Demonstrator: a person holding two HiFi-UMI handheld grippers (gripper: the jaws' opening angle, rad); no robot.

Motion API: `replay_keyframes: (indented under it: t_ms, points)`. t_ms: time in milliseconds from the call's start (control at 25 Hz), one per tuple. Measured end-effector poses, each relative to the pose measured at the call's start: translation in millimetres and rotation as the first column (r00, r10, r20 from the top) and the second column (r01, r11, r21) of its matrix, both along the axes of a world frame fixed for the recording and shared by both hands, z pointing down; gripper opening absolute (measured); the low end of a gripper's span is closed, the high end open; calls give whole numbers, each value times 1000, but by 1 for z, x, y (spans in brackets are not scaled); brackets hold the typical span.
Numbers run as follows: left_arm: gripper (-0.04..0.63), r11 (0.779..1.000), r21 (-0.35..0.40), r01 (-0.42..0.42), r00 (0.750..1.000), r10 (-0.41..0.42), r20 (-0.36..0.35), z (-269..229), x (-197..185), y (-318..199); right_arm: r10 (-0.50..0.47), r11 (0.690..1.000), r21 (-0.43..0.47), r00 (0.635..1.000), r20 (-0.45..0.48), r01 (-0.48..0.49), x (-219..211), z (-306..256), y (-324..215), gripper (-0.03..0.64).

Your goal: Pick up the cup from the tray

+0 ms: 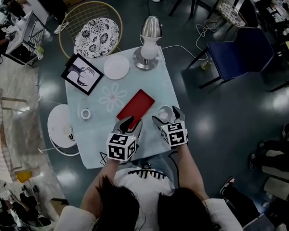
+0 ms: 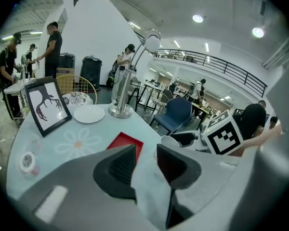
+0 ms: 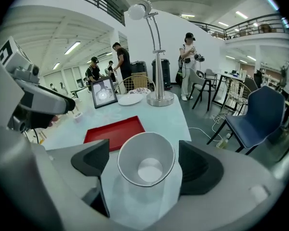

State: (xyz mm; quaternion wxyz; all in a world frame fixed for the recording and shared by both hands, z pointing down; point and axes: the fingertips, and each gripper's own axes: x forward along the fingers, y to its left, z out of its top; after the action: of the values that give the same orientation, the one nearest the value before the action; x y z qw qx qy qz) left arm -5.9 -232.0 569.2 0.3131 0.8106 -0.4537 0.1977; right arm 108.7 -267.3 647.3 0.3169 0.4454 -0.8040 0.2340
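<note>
The cup (image 1: 164,113) stands upright on the table (image 1: 159,81), just right of the red tray (image 1: 136,105) rather than on it, and close to the table's near right edge. Our right gripper (image 3: 143,154) has it between its jaws, which stand wide, with a sliver of cloth showing on each side, so the pads do not press on it. To take it well, we judge, we should keep the jaws level with the cup's upper wall, centre it so both pads meet it together, and close gently: it looks thin and light, and it widens to the rim, so a hard or lopsided squeeze could tip it or pop it upward. Then we lift straight up before moving sideways. Our left gripper (image 2: 145,153) hangs over the tray's near end, its jaws a narrow gap apart with nothing between them; it sits near the right one, and we would keep it where it is. The tray itself is bare. Farther off are a lamp (image 1: 148,52), a white plate (image 1: 116,67), a framed picture (image 1: 82,73) and a tape roll (image 1: 86,113), all well clear of the cup. Nothing blocks the lift; the table edge is the one thing we would mind.
</note>
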Motion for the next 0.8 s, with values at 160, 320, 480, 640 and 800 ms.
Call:
replay_keyframes:
  t_ms: [160, 320, 480, 640, 800]
  points:
    - [245, 1000, 15, -6, 1000, 6, -3, -3, 0, 1, 7, 1000, 12, 999, 36, -8, -1, -16, 3, 466]
    - [245, 999, 36, -5, 1000, 5, -15, -9, -1, 4, 61, 997, 47, 994, 96, -65, 1, -42, 3, 446]
    - [245, 998, 69, -5, 999, 8, -36, -18, -1, 9, 111, 986, 113, 985, 135, -126, 4, -79, 2, 363]
    - [245, 995, 95, -9, 999, 14, -49, -30, 0, 19, 132, 972, 174, 980, 146, -157, 2, -111, 14, 288]
    - [245, 990, 139, -12, 998, 20, -56, -44, -3, 29, 115, 968, 208, 985, 125, -139, -7, -124, 33, 281]
